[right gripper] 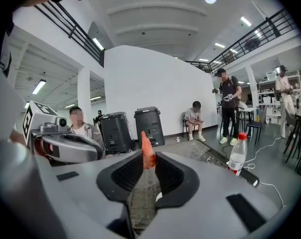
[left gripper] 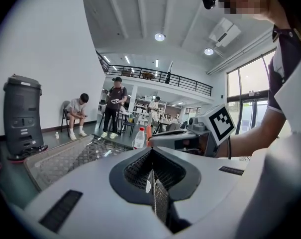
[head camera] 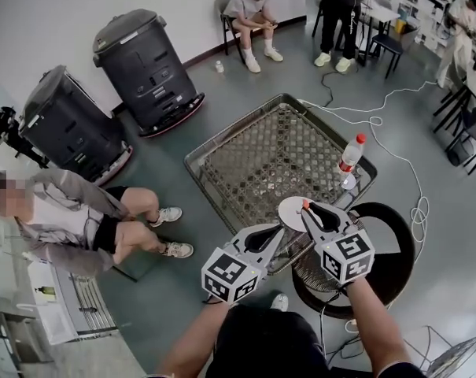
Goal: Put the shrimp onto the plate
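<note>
An orange shrimp (right gripper: pixel 147 154) stands upright, pinched between the jaws of my right gripper (right gripper: pixel 148 158). In the head view the right gripper (head camera: pixel 306 209) holds the shrimp (head camera: pixel 304 205) over the near edge of a small white plate (head camera: pixel 288 209), which lies on the wire mesh table (head camera: pixel 253 160). My left gripper (head camera: pixel 278 231) sits just left of it at the table's near edge. Its jaws are shut with nothing between them. From the left gripper view (left gripper: pixel 152 158) the right gripper (left gripper: pixel 182 139) and its shrimp (left gripper: pixel 149 132) show just ahead.
A water bottle with a red cap (head camera: pixel 350 155) stands on the table's right corner. Below my right arm is a black round stool (head camera: pixel 391 250). A person (head camera: pixel 80 219) sits on the floor at left, near two black bins (head camera: pixel 147 65). White cable (head camera: pixel 407 160) lies across the floor.
</note>
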